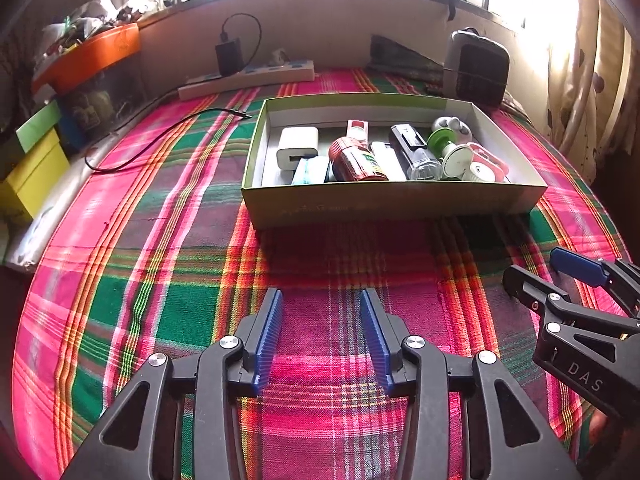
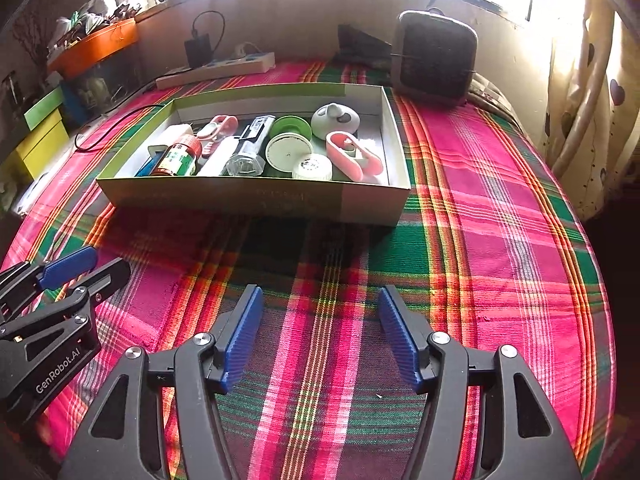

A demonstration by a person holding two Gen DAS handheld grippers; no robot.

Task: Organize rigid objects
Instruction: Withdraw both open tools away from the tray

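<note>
A shallow green cardboard box (image 1: 392,204) (image 2: 256,200) lies on the plaid cloth ahead of both grippers. Inside it lie several small items: a white charger (image 1: 296,148), a red-capped bottle (image 1: 356,160) (image 2: 178,156), a clear bottle with a black cap (image 1: 416,152) (image 2: 248,152), a green-and-white spool (image 1: 450,148) (image 2: 288,144) and a pink clip (image 2: 352,156). My left gripper (image 1: 322,300) is open over bare cloth, well short of the box. My right gripper (image 2: 320,296) is open too, nothing between its pads; it also shows at the left view's right edge (image 1: 532,270).
A power strip (image 1: 248,78) with a black adapter and a loose black cable (image 1: 160,136) lies behind the box on the left. A dark fan heater (image 2: 434,56) stands behind the box on the right. Yellow and green boxes (image 1: 32,160) sit off the left edge; a curtain hangs right.
</note>
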